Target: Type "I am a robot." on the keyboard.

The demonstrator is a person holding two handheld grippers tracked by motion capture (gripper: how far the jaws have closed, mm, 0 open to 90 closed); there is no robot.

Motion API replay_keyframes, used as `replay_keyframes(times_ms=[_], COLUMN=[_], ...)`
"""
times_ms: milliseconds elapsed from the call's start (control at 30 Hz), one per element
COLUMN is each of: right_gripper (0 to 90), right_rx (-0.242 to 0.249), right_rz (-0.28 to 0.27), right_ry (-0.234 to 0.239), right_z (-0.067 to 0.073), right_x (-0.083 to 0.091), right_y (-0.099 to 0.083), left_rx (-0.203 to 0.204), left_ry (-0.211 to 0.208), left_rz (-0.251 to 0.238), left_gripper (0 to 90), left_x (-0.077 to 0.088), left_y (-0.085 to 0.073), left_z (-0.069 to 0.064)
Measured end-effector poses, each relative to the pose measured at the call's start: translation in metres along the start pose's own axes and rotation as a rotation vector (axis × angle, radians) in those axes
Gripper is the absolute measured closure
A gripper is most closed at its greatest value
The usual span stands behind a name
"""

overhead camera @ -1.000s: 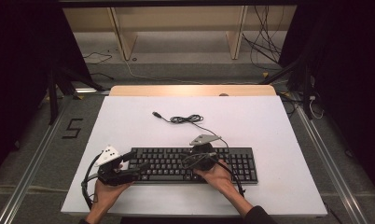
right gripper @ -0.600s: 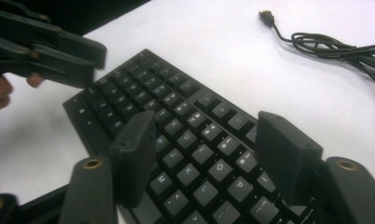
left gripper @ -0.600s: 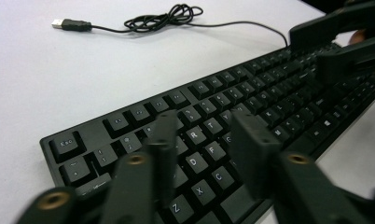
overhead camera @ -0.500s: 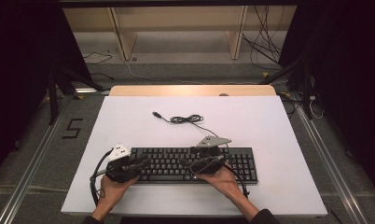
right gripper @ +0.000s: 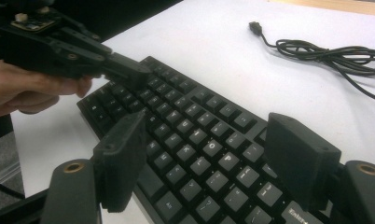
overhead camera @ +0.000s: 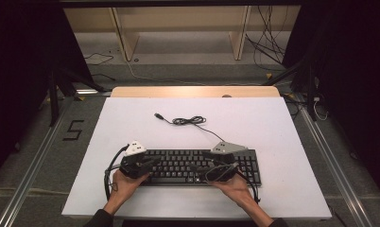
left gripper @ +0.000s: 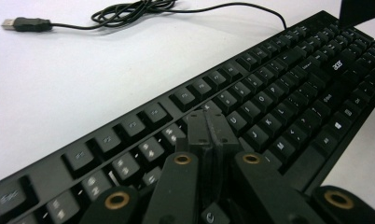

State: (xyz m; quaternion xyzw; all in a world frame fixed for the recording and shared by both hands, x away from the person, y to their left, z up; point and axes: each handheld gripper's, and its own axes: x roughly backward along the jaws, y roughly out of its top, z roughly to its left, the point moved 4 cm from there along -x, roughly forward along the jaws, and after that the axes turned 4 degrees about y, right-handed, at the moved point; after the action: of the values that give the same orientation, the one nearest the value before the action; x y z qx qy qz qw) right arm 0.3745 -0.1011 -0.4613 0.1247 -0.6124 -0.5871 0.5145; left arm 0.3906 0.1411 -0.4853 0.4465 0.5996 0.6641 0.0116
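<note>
Left gripper (left gripper: 208, 133) closed on the keyboard (overhead camera: 188, 165), apparently pressing keys; right gripper (right gripper: 213, 161) open above; remaining work undetermined.

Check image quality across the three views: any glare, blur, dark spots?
High view: white table evenly lit, surroundings nearly black. Left gripper view: near keys of the keyboard soft, "acer" legend readable, table nearly blown out. Right gripper view: the jaws in the foreground blurred, cable sharp.

The left claw (overhead camera: 148, 165) has moved inward onto the keyboard (overhead camera: 193, 165) keys.
</note>
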Motion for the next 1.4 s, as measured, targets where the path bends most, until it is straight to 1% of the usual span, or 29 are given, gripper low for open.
replay_keyframes(times_ms=[33,133,167,200,333,433,533,567,633,700,867,933,967,1000,1133,1233,1333,1400], right_gripper=[30.4,29.8,29.8,28.7,27.4,26.8,26.7,26.8,26.8,26.7,26.8,26.8,26.8,26.8,26.9,26.9,26.9,26.9], right_rx=[0.0,-0.002,-0.002,0.0,0.001,0.002,0.005,0.004,0.004,0.006,0.008,0.008,0.009,0.008,0.009,0.012,0.01,0.007], right_rz=[-0.001,-0.001,-0.001,-0.005,-0.009,-0.013,-0.014,-0.015,-0.016,-0.016,-0.012,-0.012,-0.012,-0.012,-0.01,-0.011,-0.012,-0.016], right_ry=[-0.001,0.002,0.002,0.002,0.006,0.005,0.007,0.007,0.008,0.009,0.01,0.01,0.009,0.009,0.009,0.011,0.009,0.009], right_z=[0.0,0.001,0.001,0.001,0.002,0.003,0.004,0.004,0.004,0.004,0.005,0.005,0.005,0.005,0.005,0.006,0.005,0.005], right_x=[0.001,0.002,0.002,0.002,0.002,0.003,0.003,0.003,0.004,0.004,0.003,0.003,0.003,0.003,0.003,0.003,0.003,0.004], right_y=[0.0,-0.001,-0.001,-0.002,-0.001,-0.001,-0.001,-0.001,-0.001,-0.001,-0.001,-0.001,-0.001,-0.001,-0.001,-0.001,-0.001,0.0], left_rx=[0.005,0.002,0.002,0.013,0.016,0.004,0.004,0.008,0.002,0.002,-0.001,-0.005,-0.004,0.0,0.008,0.002,-0.006,-0.002], left_ry=[-0.001,0.0,0.0,-0.004,-0.009,-0.006,-0.003,-0.003,-0.006,0.001,0.007,0.011,0.012,0.01,0.014,0.017,0.02,0.02], left_rz=[0.004,0.031,0.031,0.039,0.053,0.067,0.081,0.086,0.095,0.103,0.111,0.12,0.134,0.128,0.139,0.137,0.126,0.112], left_gripper=[89.2,89.2,89.2,89.2,89.2,89.3,89.3,89.3,89.3,89.2,89.3,89.3,89.4,89.4,89.5,89.5,89.3,89.2], left_x=[-0.002,-0.008,-0.008,-0.011,-0.016,-0.02,-0.024,-0.025,-0.026,-0.027,-0.029,-0.029,-0.03,-0.03,-0.03,-0.029,-0.028,-0.026], left_y=[0.0,-0.001,-0.001,-0.001,0.002,0.002,0.002,0.001,0.001,0.0,-0.002,-0.002,-0.003,-0.004,-0.004,-0.004,-0.003,-0.002], left_z=[-0.001,0.001,0.001,0.002,0.0,-0.001,-0.002,-0.003,-0.002,-0.002,-0.001,-0.001,-0.001,-0.002,-0.001,-0.001,-0.002,-0.002])
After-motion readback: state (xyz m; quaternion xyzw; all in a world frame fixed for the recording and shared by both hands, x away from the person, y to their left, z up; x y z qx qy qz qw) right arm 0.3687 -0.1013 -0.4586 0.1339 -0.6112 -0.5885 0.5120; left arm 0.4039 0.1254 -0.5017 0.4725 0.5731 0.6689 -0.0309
